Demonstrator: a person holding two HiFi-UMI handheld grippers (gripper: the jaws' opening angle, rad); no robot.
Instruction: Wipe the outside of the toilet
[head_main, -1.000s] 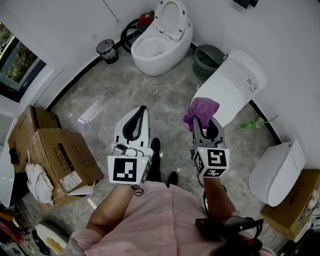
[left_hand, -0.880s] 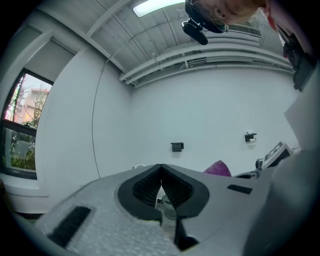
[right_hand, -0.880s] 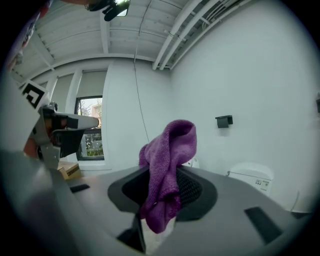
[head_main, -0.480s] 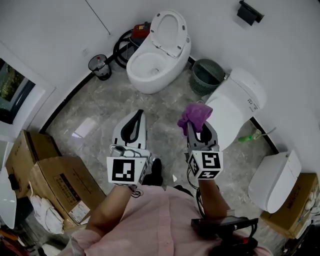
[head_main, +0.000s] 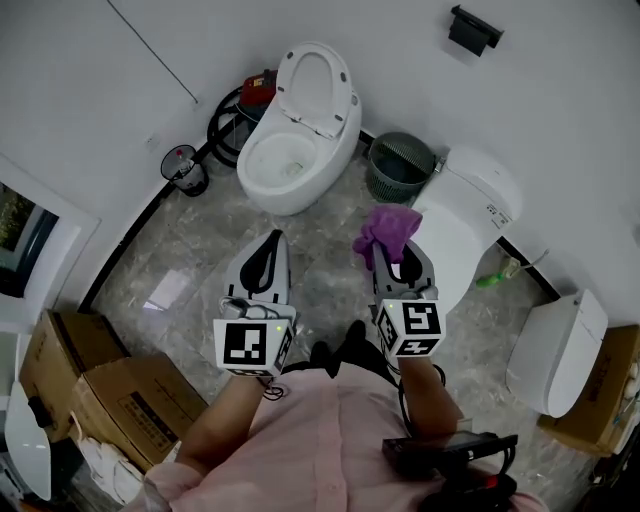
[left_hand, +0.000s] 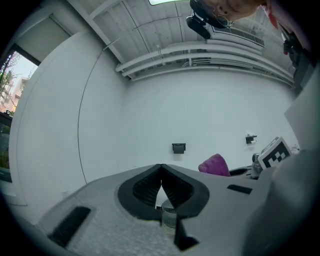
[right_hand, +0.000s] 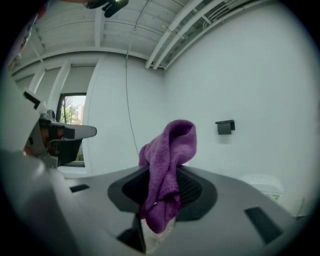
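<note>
1. Two tongs show in the head view. The left tongs (head_main: 277, 238) are at centre, and the right tongs (head_main: 388, 252) beside them carry a purple cloth (head_main: 392, 226). The closed toilet (head_main: 470, 215) stands just right of the cloth, not yet touched, and an open toilet (head_main: 300, 150) sits at upper centre.
2. Left gripper view: the jaws are together with nothing between them.
3. Right gripper view: the jaws are clamped on a fold of the purple cloth (right_hand: 167, 160). It looks soft, light and limp, so the free bunch past the tips should do the rubbing. The toilet's glazed shell seems hard and slick and probably wants firm pressure.
</note>
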